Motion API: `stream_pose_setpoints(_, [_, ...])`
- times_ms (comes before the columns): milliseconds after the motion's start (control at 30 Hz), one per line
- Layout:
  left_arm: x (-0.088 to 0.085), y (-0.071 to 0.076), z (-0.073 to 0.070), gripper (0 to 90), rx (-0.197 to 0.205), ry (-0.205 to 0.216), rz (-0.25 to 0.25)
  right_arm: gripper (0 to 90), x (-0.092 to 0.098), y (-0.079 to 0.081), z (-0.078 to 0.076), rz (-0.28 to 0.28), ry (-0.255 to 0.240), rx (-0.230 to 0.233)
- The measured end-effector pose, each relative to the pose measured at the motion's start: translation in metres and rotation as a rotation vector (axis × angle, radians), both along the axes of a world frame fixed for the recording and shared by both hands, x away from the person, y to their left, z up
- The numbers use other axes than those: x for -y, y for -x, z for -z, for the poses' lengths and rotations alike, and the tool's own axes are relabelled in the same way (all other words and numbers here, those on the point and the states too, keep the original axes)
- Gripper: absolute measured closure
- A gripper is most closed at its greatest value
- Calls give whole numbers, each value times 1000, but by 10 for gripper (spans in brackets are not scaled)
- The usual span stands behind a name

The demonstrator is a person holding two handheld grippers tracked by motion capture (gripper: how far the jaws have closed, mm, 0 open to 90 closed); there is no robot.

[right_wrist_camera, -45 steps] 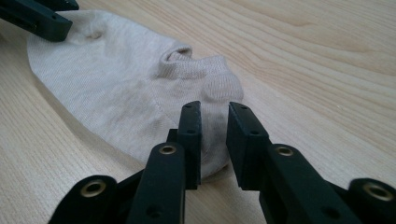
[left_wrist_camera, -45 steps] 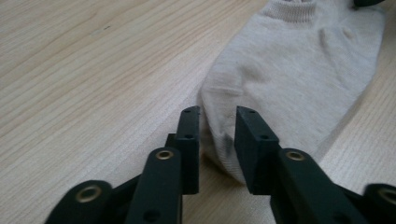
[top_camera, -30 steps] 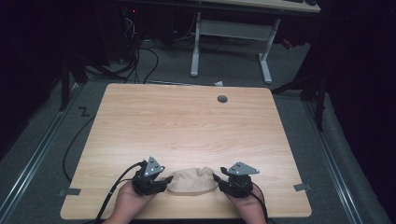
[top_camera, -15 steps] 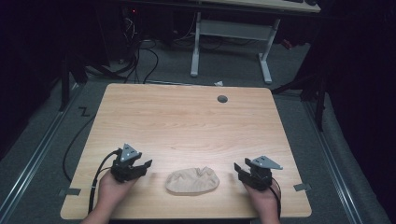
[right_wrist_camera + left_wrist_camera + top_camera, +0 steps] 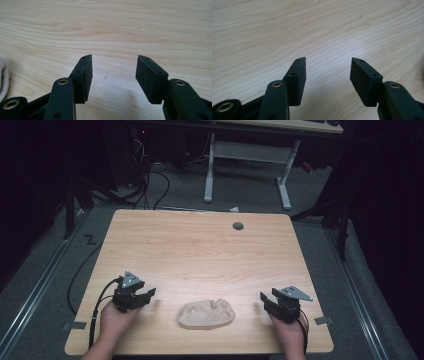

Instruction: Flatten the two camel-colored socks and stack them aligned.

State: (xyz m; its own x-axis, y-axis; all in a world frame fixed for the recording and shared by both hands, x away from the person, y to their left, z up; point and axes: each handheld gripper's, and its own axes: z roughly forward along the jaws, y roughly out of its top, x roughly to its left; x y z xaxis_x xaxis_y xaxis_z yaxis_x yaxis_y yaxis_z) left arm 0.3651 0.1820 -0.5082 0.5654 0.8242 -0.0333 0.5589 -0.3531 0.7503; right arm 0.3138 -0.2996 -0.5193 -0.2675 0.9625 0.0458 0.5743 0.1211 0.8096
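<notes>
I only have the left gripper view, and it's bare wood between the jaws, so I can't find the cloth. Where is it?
Observer: The cloth lies crumpled near the table's front edge, to the right of your left gripper and clear of it.
Operator: Is the right gripper on it?
Observer: No. The right gripper sits apart on the cloth's other side.
Operator: Is it holding anything?
Observer: No. Its jaws are open over bare wood. Both grippers' jaws have just been opening, with nothing between them.
</notes>
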Motion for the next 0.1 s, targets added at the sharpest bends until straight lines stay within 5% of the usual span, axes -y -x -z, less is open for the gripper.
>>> stream_pose_setpoints(100, [2,4,-4,470,19,-8,13,475,-4,0,-1,-11,10,5])
